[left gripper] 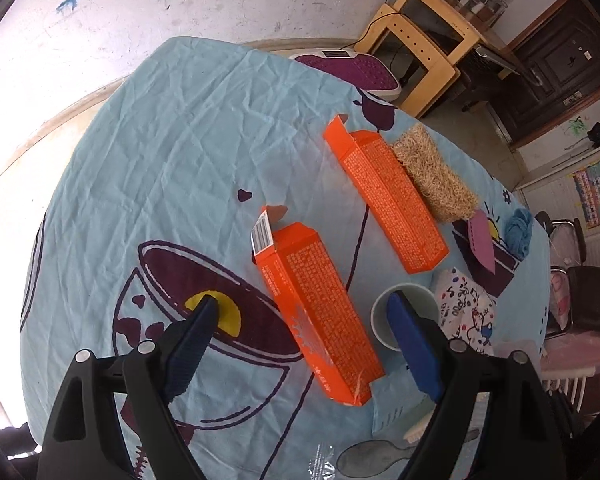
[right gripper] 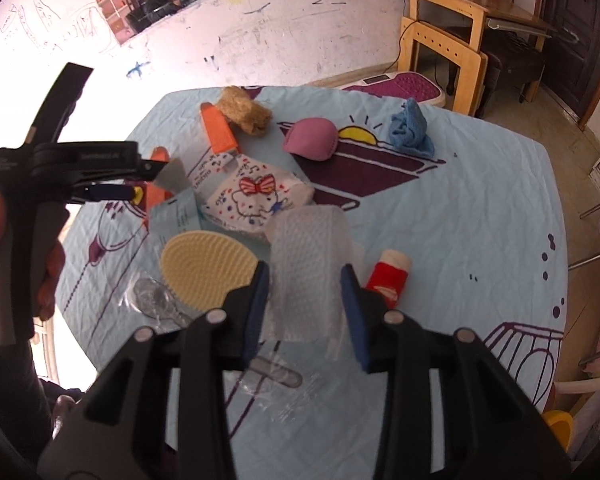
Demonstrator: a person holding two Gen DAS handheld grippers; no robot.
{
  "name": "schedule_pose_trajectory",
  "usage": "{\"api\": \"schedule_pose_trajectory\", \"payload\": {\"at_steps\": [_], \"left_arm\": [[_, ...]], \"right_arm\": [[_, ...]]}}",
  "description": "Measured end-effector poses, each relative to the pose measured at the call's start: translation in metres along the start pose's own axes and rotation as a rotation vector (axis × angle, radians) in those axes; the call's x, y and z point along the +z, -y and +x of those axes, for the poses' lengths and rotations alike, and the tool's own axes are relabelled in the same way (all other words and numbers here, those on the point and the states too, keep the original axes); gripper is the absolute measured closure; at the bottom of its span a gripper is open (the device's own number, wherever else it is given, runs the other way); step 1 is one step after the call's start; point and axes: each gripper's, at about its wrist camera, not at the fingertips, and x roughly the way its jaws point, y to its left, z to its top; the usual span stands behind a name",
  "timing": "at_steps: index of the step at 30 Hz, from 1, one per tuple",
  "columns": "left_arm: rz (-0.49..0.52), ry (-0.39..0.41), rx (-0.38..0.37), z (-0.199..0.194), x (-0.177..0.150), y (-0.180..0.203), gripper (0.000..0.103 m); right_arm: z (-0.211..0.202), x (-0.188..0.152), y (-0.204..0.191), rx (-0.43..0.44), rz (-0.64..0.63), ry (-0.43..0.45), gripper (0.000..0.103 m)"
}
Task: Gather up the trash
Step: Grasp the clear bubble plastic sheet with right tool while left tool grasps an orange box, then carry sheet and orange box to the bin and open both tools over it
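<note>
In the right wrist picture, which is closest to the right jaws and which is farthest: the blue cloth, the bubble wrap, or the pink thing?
1. Bubble wrap: between the jaws.
2. Pink thing: mid-table, beyond the patterned packet.
3. Blue cloth: far side, right of the pink thing.

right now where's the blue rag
Right wrist view: the blue rag sits crumpled at the far right of the table, just right of the printed yellow sun and the pink pad.

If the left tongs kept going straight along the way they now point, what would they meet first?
Most likely the nearer orange box, which lies between the open left tongs. Depth is hard to judge; the right-hand finger may touch the paper cup first.
</note>
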Motion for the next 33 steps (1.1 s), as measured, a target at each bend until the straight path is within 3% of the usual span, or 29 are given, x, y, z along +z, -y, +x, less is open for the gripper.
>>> {"api": "schedule_pose_trajectory", "payload": {"at_steps": [4, 9, 12, 14, 15, 16, 23, 24, 28, 30, 33], "left_arm": [[-0.012, 0.012, 0.064, -0.002, 0.005, 0.011, 0.022], [-0.089, 0.051, 0.040, -0.017, 0.010, 0.008, 0.022], [-0.093, 0.070, 0.091, -0.021, 0.012, 0.005, 0.022], [-0.095, 0.060, 0.113, -0.016, 0.013, 0.005, 0.032], [-0.098, 0.050, 0.133, -0.013, 0.014, 0.005, 0.047], [-0.097, 0.036, 0.143, -0.008, 0.014, 0.005, 0.055], [-0.095, -0.001, 0.146, 0.001, 0.013, 0.010, 0.061], [-0.079, -0.006, 0.148, 0.003, 0.012, 0.013, 0.069], [-0.023, 0.021, 0.158, -0.001, 0.009, 0.017, 0.084], [-0.046, 0.029, 0.116, -0.006, 0.011, 0.008, 0.084], [-0.046, 0.067, 0.114, -0.020, 0.012, -0.005, 0.084]], "right_arm": [[-0.003, 0.002, 0.004, 0.035, 0.003, 0.022, 0.068], [-0.007, 0.001, 0.008, 0.059, 0.002, 0.043, 0.068], [-0.011, 0.000, 0.013, 0.072, 0.008, 0.053, 0.068], [-0.011, 0.001, 0.015, 0.074, 0.011, 0.057, 0.068], [-0.011, 0.001, 0.015, 0.077, 0.012, 0.060, 0.068], [-0.012, 0.001, 0.016, 0.081, 0.014, 0.064, 0.068], [-0.012, 0.001, 0.016, 0.099, 0.013, 0.077, 0.068], [-0.012, 0.001, 0.016, 0.100, 0.013, 0.078, 0.068], [-0.011, 0.000, 0.016, 0.102, 0.022, 0.088, 0.068], [-0.013, -0.001, 0.018, 0.104, 0.032, 0.102, 0.068], [-0.018, 0.000, 0.019, 0.119, 0.042, 0.120, 0.068]]}}
